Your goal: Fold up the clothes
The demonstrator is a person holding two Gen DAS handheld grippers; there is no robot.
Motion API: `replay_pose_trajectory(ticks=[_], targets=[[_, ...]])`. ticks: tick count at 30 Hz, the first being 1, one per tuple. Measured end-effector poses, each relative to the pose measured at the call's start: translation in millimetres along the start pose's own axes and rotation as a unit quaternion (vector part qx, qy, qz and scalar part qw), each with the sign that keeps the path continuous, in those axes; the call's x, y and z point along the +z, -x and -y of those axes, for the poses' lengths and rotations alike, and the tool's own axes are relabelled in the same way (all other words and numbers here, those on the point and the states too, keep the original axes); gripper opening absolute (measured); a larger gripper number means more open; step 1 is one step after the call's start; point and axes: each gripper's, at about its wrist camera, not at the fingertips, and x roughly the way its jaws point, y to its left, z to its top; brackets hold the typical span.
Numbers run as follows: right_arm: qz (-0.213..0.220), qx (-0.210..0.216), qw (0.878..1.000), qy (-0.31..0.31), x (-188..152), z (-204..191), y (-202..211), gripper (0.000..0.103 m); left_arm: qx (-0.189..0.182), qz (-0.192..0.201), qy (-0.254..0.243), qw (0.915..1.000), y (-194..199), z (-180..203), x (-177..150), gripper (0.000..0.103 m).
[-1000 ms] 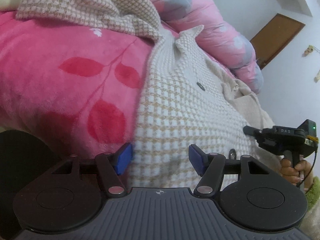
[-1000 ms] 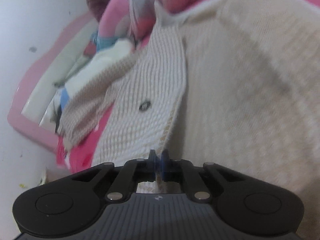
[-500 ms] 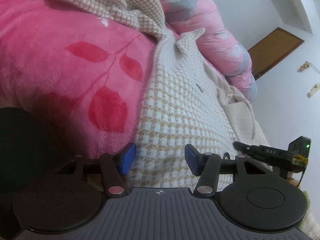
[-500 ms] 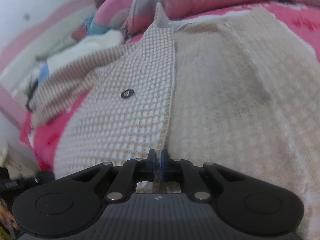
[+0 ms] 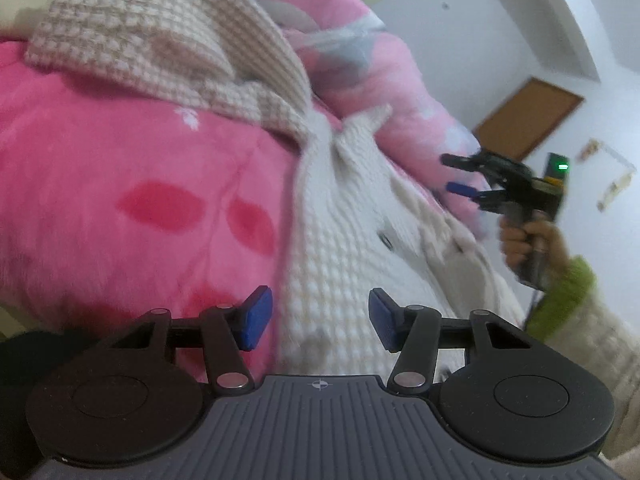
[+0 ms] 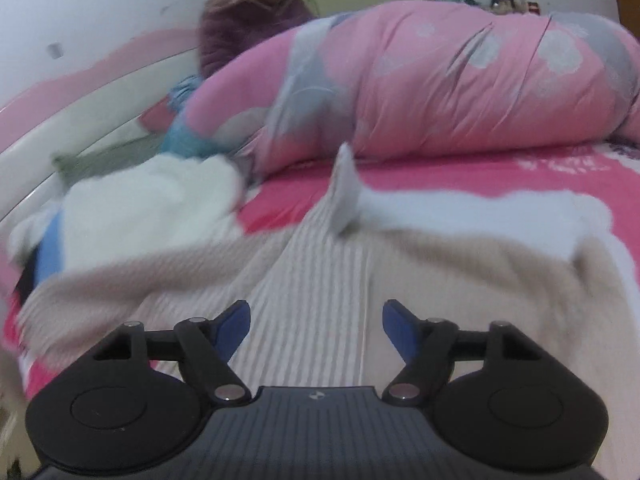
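Left wrist view: the left gripper (image 5: 316,318) hangs low over the cardigan (image 5: 340,248), its blue fingers (image 5: 256,316) about half apart with nothing pressed between them; the knit lies beneath the gap, and blur makes it hard to say whether the tips touch it. The cream and tan checked cardigan is spread on the bed over a pink blanket (image 5: 132,200) with red leaf shapes, one sleeve (image 5: 160,36) stretched up and to the left, a dark button (image 5: 386,240) on its front. A rolled pink quilt (image 5: 384,88) lies beyond the collar. At the right the right gripper (image 5: 460,176) is up in the air above the garment, held by a hand (image 5: 524,240) in a green cuff (image 5: 560,300).

In the right wrist view that gripper's fingers (image 6: 236,324) stand wide apart and empty, having just been opening; the cardigan's beige side lies below them, blurred. A white garment (image 6: 148,200) sits at the left by the headboard (image 6: 80,92), and a person in a purple top (image 6: 244,20) sits behind the quilt.
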Motion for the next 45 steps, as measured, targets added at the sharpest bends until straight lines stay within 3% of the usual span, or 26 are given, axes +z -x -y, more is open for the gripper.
replay_pose_trajectory(ticks=[3, 7, 9, 10, 12, 14, 16, 21, 24, 27, 28, 29, 33, 34, 38, 41, 45], targets=[[-0.024, -0.003, 0.999, -0.04, 21.8, 20.9, -59.6, 0.075, -0.004, 0.02, 0.017, 0.9996, -15.3, -4.5, 10.2, 0.054], [-0.057, -0.027, 0.997, -0.043, 19.5, 30.1, -113.2, 0.074, -0.012, 0.059, 0.004, 0.9982, -36.9, -1.7, 27.0, 0.055], [-0.077, -0.016, 0.995, -0.064, 10.0, 35.6, -125.4, 0.045, -0.014, 0.071, 0.001, 0.9974, -47.1, -1.6, 35.3, 0.055], [-0.082, 0.002, 0.994, -0.077, 5.6, 36.7, -125.0, 0.006, -0.017, 0.073, 0.001, 0.9972, -51.1, -2.3, 39.1, 0.054], [-0.053, 0.012, 0.995, -0.08, -0.1, 33.2, -107.5, 0.004, -0.017, 0.078, -0.001, 0.9968, -59.2, -3.2, 43.2, 0.055], [0.018, 0.017, 0.996, -0.089, -6.3, 33.7, -74.9, 0.004, -0.01, 0.076, -0.004, 0.997, -64.3, -6.5, 40.8, 0.055], [0.049, 0.008, 0.989, -0.141, -21.1, 50.2, -55.7, 0.004, 0.008, 0.065, -0.005, 0.9978, -70.4, -10.8, 36.5, 0.052], [0.009, -0.053, 0.969, -0.243, -63.4, 93.3, -63.0, 0.004, 0.041, 0.063, -0.07, 0.9947, -70.8, 2.6, 26.5, 0.053], [0.031, -0.068, 0.961, -0.267, -65.3, 93.6, -48.0, 0.006, 0.056, 0.064, -0.103, 0.991, -71.0, 10.1, 20.9, 0.055], [0.066, -0.094, 0.969, -0.22, -47.4, 79.5, -29.6, 0.013, 0.057, 0.064, -0.107, 0.9905, -71.1, 10.9, 21.1, 0.057], [0.074, -0.087, 0.971, -0.211, -37.1, 77.1, -27.4, 0.027, 0.056, 0.064, -0.104, 0.9909, -73.1, 10.3, 22.1, 0.057], [0.077, -0.081, 0.973, -0.203, -26.6, 75.2, -27.5, 0.049, 0.055, 0.063, -0.101, 0.9913, -75.4, 10.2, 23.0, 0.057], [0.068, -0.087, 0.984, -0.139, 20.2, 64.9, -51.0, 0.063, 0.054, 0.063, -0.097, 0.9918, -79.3, 11.3, 24.7, 0.058], [0.053, -0.087, 0.988, -0.112, 33.0, 60.4, -66.3, 0.071, 0.054, 0.063, -0.098, 0.9917, -79.4, 11.4, 24.9, 0.058], [0.002, -0.094, 0.996, 0.011, 71.4, 46.7, -123.3, 0.077, 0.057, 0.063, -0.105, 0.9908, -81.5, 12.2, 25.0, 0.058], [-0.044, -0.103, 0.989, 0.1, 90.7, 36.0, -164.1, 0.078, 0.064, 0.063, -0.118, 0.9889, -84.9, 14.8, 24.2, 0.059], [-0.086, -0.076, 0.988, 0.099, 98.0, 37.0, -195.4, 0.072, 0.07, 0.064, -0.13, 0.987, -88.8, 16.3, 23.4, 0.059]])
